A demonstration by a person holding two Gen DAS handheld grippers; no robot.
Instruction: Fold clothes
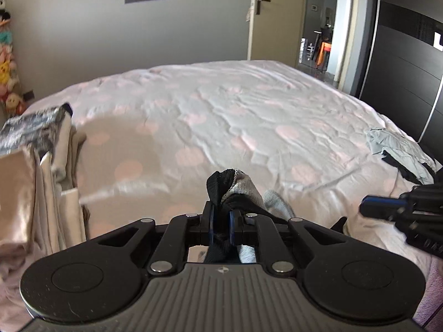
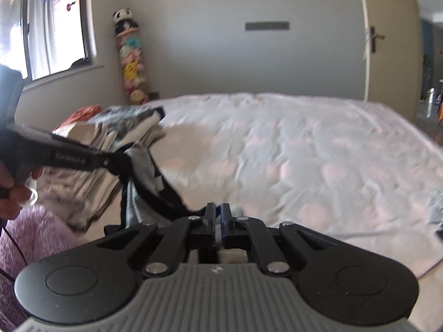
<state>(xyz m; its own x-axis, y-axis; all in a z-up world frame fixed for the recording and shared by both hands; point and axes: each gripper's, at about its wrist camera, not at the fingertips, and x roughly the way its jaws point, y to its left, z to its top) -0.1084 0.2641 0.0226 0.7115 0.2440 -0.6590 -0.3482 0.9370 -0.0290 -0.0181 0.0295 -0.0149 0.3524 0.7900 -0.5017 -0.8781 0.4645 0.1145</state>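
The left hand-held gripper is pinching a black and grey garment between nearly closed jaws, holding one edge clear of the bed, probably for a fold. The right hand-held gripper is nearly closed too, with grey fabric by its fingers, though I cannot tell whether it is gripping. Folded clothes are stacking up at the bed's side, likely finished. The left tool's arm is showing "GenRobot.AI".
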